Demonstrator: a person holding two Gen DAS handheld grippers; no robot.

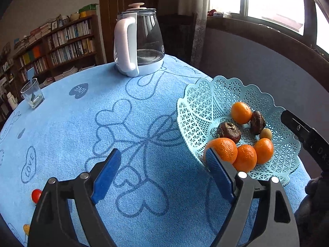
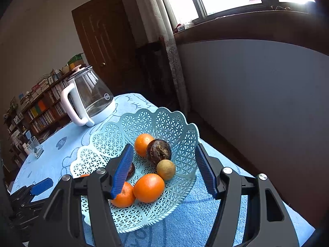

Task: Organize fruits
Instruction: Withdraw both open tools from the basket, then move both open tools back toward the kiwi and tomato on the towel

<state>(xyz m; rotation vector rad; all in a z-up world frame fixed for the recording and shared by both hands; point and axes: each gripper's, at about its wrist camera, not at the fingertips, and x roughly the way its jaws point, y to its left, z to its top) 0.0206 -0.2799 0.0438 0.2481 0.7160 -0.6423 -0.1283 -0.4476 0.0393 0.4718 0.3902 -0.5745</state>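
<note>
A light blue lattice basket [image 1: 205, 94] [image 2: 156, 119] stands on the blue cloth near the table's right edge. Inside lie several oranges [image 1: 241, 112] [image 2: 149, 187], two dark brown fruits [image 1: 228, 131] [image 2: 158, 151] and one small tan fruit [image 1: 265, 133] [image 2: 166, 169]. My left gripper [image 1: 162, 156] is open over bare cloth beside the basket, its right fingertip in front of an orange at the rim. My right gripper [image 2: 164, 156] is open above the basket's near side, pressing on nothing. A small red tomato [image 1: 36, 195] lies on the cloth at the far left.
A glass kettle [image 1: 139, 41] [image 2: 88, 98] with a white handle stands at the table's far side. A drinking glass [image 1: 33, 94] [image 2: 35, 149] sits at the far left. A yellow-orange bit [image 1: 26, 228] shows at the lower left edge. A bookshelf, a door and a window lie beyond.
</note>
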